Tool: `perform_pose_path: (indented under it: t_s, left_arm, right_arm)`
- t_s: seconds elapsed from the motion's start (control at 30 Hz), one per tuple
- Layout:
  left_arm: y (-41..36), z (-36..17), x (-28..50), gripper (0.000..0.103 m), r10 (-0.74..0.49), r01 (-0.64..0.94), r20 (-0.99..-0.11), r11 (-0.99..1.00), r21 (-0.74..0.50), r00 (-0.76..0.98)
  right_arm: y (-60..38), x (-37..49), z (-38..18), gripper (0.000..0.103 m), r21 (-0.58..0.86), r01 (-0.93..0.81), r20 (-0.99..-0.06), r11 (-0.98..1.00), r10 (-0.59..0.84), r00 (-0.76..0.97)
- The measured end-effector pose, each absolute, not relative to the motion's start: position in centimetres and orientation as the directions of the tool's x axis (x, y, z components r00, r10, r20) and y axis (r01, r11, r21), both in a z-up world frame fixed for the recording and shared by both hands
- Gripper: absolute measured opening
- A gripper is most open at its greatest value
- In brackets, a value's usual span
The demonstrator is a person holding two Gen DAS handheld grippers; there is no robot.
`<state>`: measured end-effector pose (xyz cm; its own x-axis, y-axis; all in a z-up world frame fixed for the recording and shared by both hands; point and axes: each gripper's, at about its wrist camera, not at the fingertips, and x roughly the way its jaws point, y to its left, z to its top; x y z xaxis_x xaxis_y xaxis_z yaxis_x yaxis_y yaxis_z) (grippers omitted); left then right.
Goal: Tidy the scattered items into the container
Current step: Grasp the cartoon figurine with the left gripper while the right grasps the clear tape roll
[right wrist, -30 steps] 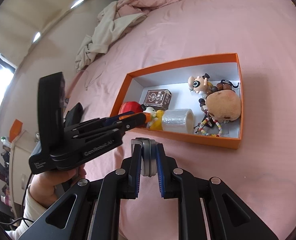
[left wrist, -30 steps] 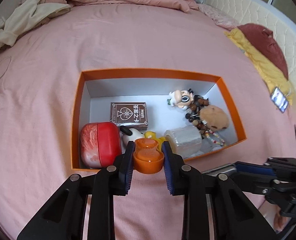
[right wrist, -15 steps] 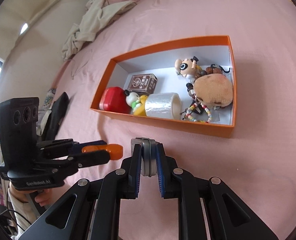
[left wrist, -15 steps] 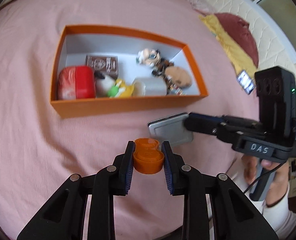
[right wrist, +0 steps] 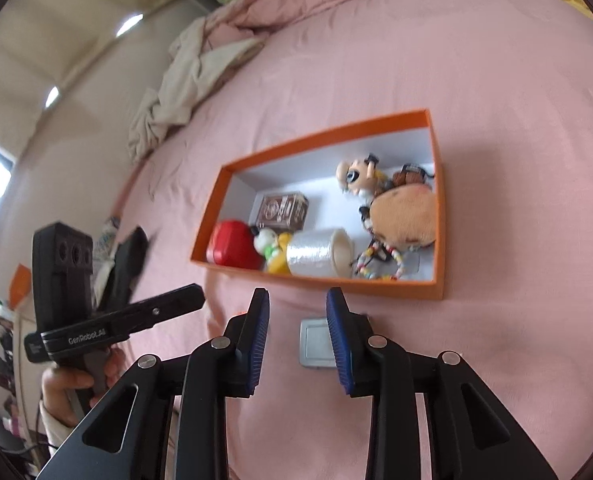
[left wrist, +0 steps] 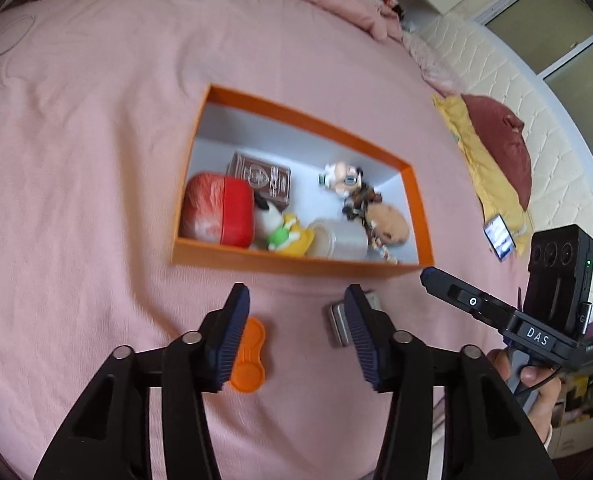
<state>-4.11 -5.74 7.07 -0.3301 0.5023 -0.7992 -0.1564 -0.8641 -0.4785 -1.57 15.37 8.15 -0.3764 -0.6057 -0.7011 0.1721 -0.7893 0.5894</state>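
Observation:
The orange box [left wrist: 296,268] sits on the pink bed and holds a red case [left wrist: 220,210], a card pack [left wrist: 262,176], a tape roll [left wrist: 338,238] and small toys. My left gripper [left wrist: 296,296] hovers in front of it, jaws opening with nothing between them. A flat orange piece [left wrist: 250,354] lies on the bedspread by its left finger. My right gripper [right wrist: 297,296] is also opening. A grey tin [right wrist: 314,342] lies flat on the bed below it, free of the pads. The same tin [left wrist: 338,322] shows beside my left gripper's right finger.
A crumpled cream blanket [right wrist: 176,92] lies at the far side of the bed. Yellow and maroon pillows [left wrist: 496,148] and a phone [left wrist: 500,236] rest by the padded headboard. A person's hand [right wrist: 76,384] holds each gripper near the bed's front edge.
Both grippers drew back from the box and opened. The orange piece left the left jaws and the grey tin left the right jaws; both now lie on the bedspread before the box.

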Motion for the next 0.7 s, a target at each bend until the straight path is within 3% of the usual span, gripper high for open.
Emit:
perform_pose_path:
  t_s: [0.27,0.33,0.43,0.7]
  left_arm:
    - [-3.9,6.9,-5.8,0.057,0.362,-0.116,-0.844,-0.931,-0.345,-0.395]
    - [-3.3,7.2,-5.8,0.070,0.343,-0.142,-0.850,-0.939,-0.312,-0.399]
    - [-3.1,7.3,-5.7,0.078,0.321,-0.161,-0.856,-0.947,-0.278,-0.405]
    - [-4.8,6.9,-5.8,0.078,0.384,-0.107,-0.839,-0.922,-0.373,-0.386]
  right_arm:
    - [14.0,-4.7,8.4,0.031,0.569,0.173,-0.738,-0.804,-0.592,-0.324]
    - [13.2,-5.7,8.2,0.036,0.548,0.171,-0.761,-0.819,-0.572,-0.305]
    - [12.2,-7.3,8.1,0.038,0.501,0.175,-0.800,-0.847,-0.531,-0.280]
    - [8.5,-11.0,3.3,0.053,0.418,0.146,-0.907,-0.897,-0.420,0.020]
